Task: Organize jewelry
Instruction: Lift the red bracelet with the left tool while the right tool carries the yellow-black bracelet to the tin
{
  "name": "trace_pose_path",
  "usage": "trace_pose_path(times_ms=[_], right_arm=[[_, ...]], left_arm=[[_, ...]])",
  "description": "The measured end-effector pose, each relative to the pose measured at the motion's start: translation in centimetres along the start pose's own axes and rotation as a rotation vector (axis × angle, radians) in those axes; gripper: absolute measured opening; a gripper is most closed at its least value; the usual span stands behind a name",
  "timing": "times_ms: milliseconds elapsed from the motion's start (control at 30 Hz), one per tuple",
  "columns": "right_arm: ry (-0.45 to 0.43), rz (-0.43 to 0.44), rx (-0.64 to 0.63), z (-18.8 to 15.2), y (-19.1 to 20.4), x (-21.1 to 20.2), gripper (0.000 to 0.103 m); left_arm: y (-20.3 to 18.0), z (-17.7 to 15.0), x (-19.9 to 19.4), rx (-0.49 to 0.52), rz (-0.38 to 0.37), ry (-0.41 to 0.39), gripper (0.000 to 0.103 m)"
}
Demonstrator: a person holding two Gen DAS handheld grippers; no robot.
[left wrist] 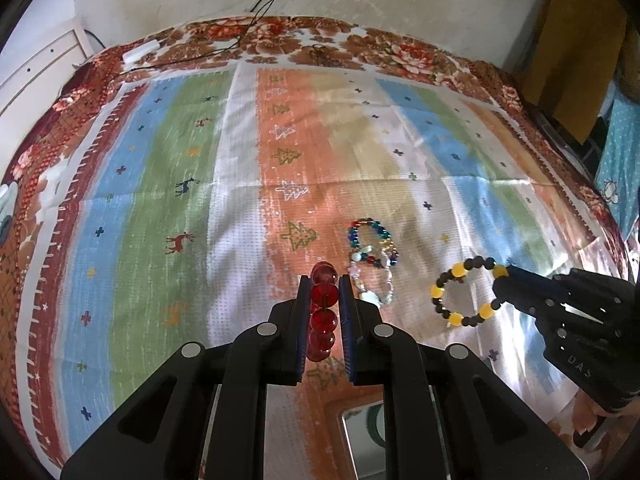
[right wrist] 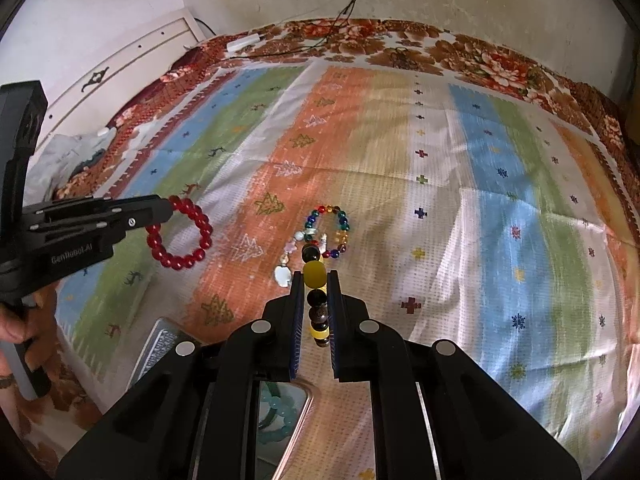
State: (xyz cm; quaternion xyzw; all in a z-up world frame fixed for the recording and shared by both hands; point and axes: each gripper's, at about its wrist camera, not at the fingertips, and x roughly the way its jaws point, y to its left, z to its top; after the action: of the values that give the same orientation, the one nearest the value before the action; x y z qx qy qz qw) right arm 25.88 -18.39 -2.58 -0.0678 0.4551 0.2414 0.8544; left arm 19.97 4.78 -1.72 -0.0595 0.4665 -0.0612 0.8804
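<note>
At nine o'clock in the right wrist view, the left gripper [right wrist: 170, 203] has its fingers clenched on the red bead bracelet [right wrist: 180, 232], which hangs clear above the striped cloth [right wrist: 500, 200] covering the bed. At the centre, the multicoloured bracelet [right wrist: 330, 232] and the clear charm bracelet [right wrist: 286, 264] lie touching on the cloth, not yet collected. Toward three o'clock in the left wrist view, the right gripper [left wrist: 505, 280] is clenched on the yellow and black bracelet [left wrist: 466, 294], also lifted. At six o'clock below both grippers sits a tray [right wrist: 160, 344], a teal bracelet [right wrist: 280, 408] in it. To finish well, I would carry each loop low over the tray, let it stop swinging, then release one at a time so the beads do not tangle.
</note>
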Motion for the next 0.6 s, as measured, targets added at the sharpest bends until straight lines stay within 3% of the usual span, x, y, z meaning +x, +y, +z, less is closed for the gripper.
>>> trace_pose_path(times_ms=[600], right_arm=[[-0.081, 0.040, -0.021, -1.2, 1.1, -4.6, 0.012]], left_arm=[[-2.6, -2.5, -4.0, 0.071, -0.042, -0.065, 0.013]])
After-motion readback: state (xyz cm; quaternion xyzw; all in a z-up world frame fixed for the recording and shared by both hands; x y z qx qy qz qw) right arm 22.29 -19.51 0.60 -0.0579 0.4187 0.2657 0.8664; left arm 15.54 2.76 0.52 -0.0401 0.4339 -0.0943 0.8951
